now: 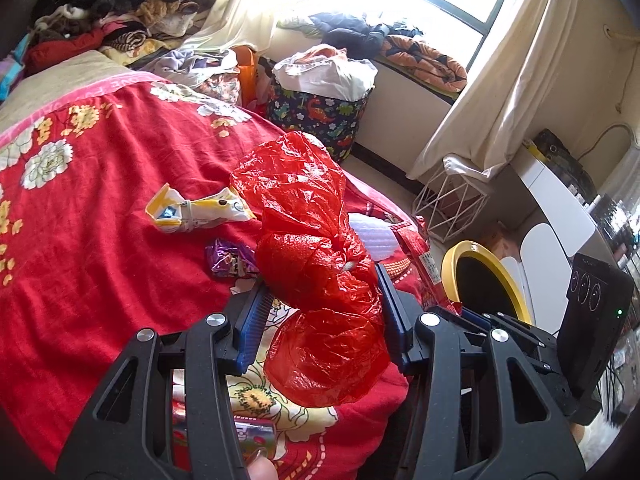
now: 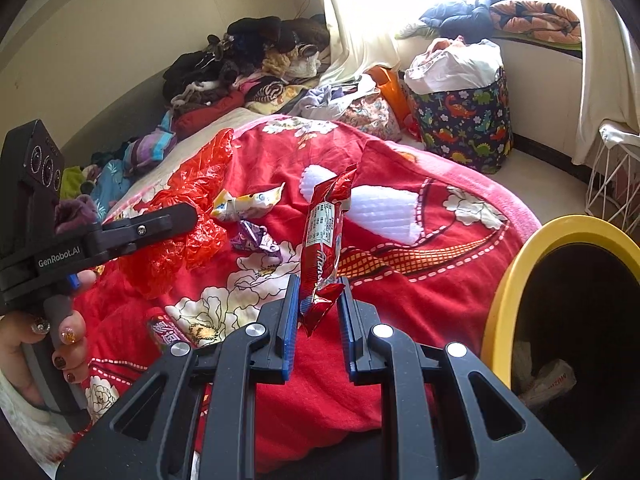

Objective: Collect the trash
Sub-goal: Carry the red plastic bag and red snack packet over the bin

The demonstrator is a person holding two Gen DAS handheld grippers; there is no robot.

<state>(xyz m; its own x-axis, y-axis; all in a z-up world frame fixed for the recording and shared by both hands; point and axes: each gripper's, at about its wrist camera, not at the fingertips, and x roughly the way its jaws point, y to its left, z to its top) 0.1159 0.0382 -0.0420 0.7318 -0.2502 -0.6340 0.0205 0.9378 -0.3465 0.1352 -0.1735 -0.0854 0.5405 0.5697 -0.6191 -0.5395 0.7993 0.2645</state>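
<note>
The left gripper [image 1: 320,312] is clamped on a crumpled red plastic bag [image 1: 316,264], which is held clear above the red floral blanket [image 1: 100,240]. The right gripper [image 2: 318,320] is closed on the lower end of a red snack wrapper [image 2: 322,248], which stands upright between the blue pads [image 2: 290,328]. A yellow-rimmed bin [image 2: 520,280] is positioned just beside the bed. Farther out, 2 wrappers are seen on the blanket: a purple wrapper [image 2: 256,240] and a yellow-white wrapper [image 2: 248,206]. A dinosaur-print basket [image 2: 464,124] is located near the window.
</note>
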